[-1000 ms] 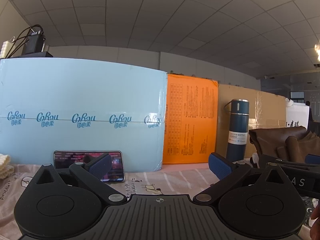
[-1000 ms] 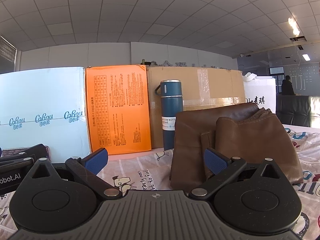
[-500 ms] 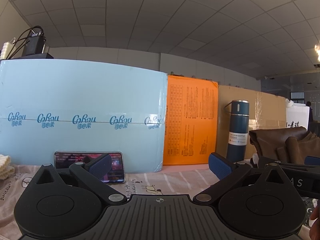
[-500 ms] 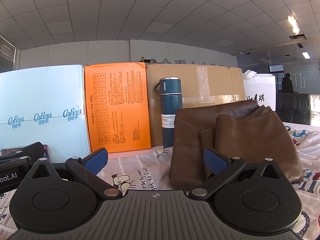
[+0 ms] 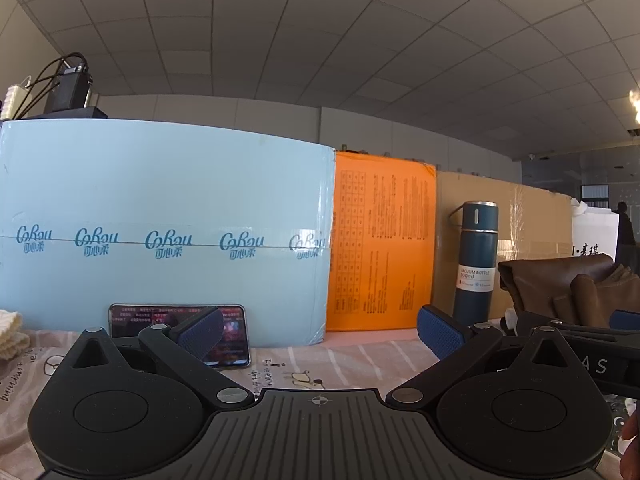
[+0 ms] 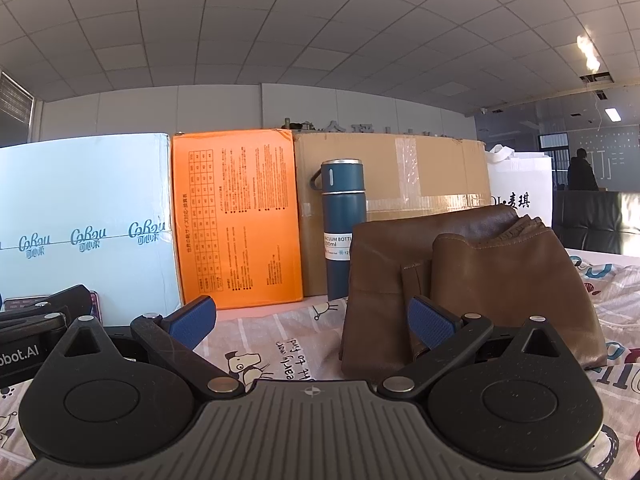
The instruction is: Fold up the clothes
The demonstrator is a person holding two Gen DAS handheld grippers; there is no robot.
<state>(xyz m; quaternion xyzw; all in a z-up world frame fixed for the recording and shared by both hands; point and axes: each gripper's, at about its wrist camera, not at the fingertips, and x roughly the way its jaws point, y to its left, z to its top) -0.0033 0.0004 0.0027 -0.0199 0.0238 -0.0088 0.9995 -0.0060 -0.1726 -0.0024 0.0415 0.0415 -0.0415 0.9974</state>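
Note:
A folded brown leather garment [image 6: 480, 280] lies on the patterned cloth [image 6: 280, 344], just ahead and right of my right gripper [image 6: 312, 320]. It also shows at the right edge of the left wrist view [image 5: 560, 284]. My right gripper is open and empty, its right fingertip [image 6: 432, 320] close in front of the garment's near edge. My left gripper [image 5: 316, 330] is open and empty, held low over the cloth [image 5: 320, 364]. The right gripper's body [image 5: 580, 352] shows at the right of the left wrist view.
A light blue box [image 5: 160, 240], an orange box [image 5: 380, 252] and a cardboard box [image 6: 400, 184] stand along the back. A blue vacuum bottle [image 6: 344, 232] stands by the garment. A phone [image 5: 236, 336] leans on the blue box. A white knit item [image 5: 12, 332] is far left.
Both views have shifted only slightly; the right gripper drifted a little, with the bottle sliding left in its view. Both grippers stay open and empty.

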